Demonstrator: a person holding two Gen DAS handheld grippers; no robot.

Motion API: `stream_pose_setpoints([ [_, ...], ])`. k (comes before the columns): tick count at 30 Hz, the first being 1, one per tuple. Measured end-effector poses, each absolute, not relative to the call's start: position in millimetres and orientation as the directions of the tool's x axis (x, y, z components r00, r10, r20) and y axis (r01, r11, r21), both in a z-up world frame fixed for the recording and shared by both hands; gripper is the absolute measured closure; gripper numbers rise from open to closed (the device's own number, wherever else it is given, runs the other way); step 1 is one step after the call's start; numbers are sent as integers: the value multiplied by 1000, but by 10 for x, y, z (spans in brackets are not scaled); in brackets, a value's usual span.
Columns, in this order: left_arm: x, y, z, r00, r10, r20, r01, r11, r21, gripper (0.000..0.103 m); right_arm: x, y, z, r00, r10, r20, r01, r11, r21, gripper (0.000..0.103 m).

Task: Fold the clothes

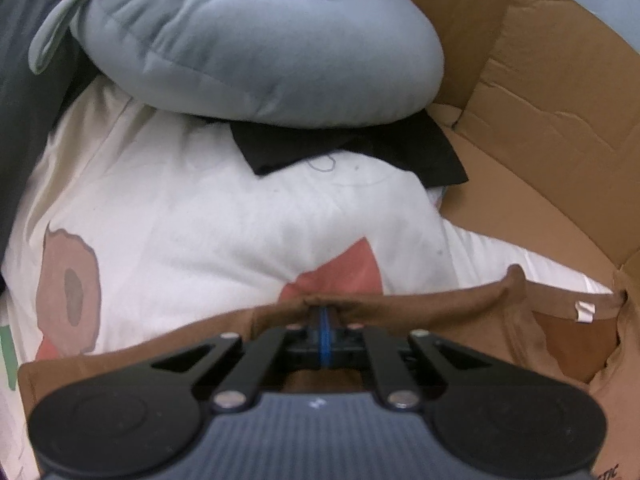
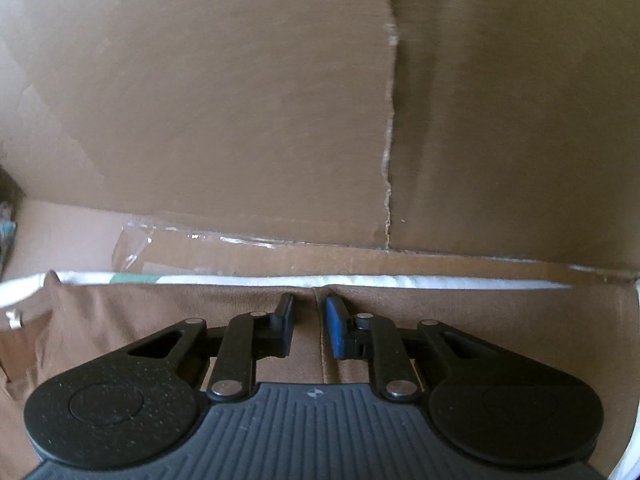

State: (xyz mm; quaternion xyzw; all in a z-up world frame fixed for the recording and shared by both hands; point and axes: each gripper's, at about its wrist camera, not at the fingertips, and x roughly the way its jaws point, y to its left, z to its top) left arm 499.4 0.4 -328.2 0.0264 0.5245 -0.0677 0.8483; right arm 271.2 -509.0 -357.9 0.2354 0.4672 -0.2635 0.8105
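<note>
A brown garment (image 1: pixel 440 320) lies spread over white bedding in the left wrist view, a small white tag (image 1: pixel 585 311) near its right end. My left gripper (image 1: pixel 324 307) is shut on the garment's far edge, which bunches into a small pucker at the blue pads. In the right wrist view the same brown garment (image 2: pixel 160 308) lies under my right gripper (image 2: pixel 310 302). Its jaws stand a little apart over the cloth's far edge, with a thin seam ridge running between the fingers; the pads do not press on it.
White bedding (image 1: pixel 200 216) with pink and brown prints fills the middle. A grey-blue pillow (image 1: pixel 248 52) and a black cloth (image 1: pixel 360 148) lie beyond it. Cardboard walls (image 1: pixel 540 120) rise on the right, and a cardboard wall (image 2: pixel 240 120) stands close ahead of the right gripper.
</note>
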Motion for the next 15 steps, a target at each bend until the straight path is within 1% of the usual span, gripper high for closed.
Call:
stream_pose_setpoints([
  [2, 5016, -12, -3229, 423, -85, -902, 139, 990, -28, 100, 2726, -5093, -3577, 418, -204, -885, 640, 758, 127, 80],
  [4, 5001, -9, -3138, 411, -100, -906, 152, 988, -41, 100, 2738, -5163, -3543, 411, -154, -898, 618, 772, 150, 78],
  [5, 4968, 4, -3080, 412, -117, -904, 163, 985, -53, 94, 2738, -5209, -3519, 407, -121, -905, 608, 776, 170, 77],
  [6, 4919, 21, -3014, 422, -127, -898, 173, 983, -58, 81, 2738, -5254, -3496, 403, -87, -911, 598, 779, 190, 74],
  [7, 4857, 42, -2942, 441, -127, -889, 179, 982, -52, 72, 2706, -5272, -3438, 413, -80, -907, 591, 782, 200, 71],
  [8, 4791, 73, -2876, 457, -126, -881, 177, 983, -49, 59, 2675, -5289, -3380, 423, -73, -903, 583, 785, 210, 66],
  [9, 4726, 109, -2815, 470, -127, -874, 171, 984, -51, 58, 2620, -5268, -3303, 445, -91, -891, 563, 802, 199, 59],
  [11, 4619, 186, -2693, 483, -155, -862, 149, 984, -94, 59, 2510, -5225, -3148, 489, -126, -863, 523, 835, 174, 53],
  [13, 4505, 245, -2570, 511, -178, -841, 140, 982, -124, 59, 2424, -5215, -3065, 502, -122, -856, 501, 848, 172, 53],
  [15, 4349, 270, -2500, 522, -177, -835, 133, 983, -125, 59, 2310, -5188, -2971, 502, -136, -854, 494, 855, 155, 53],
])
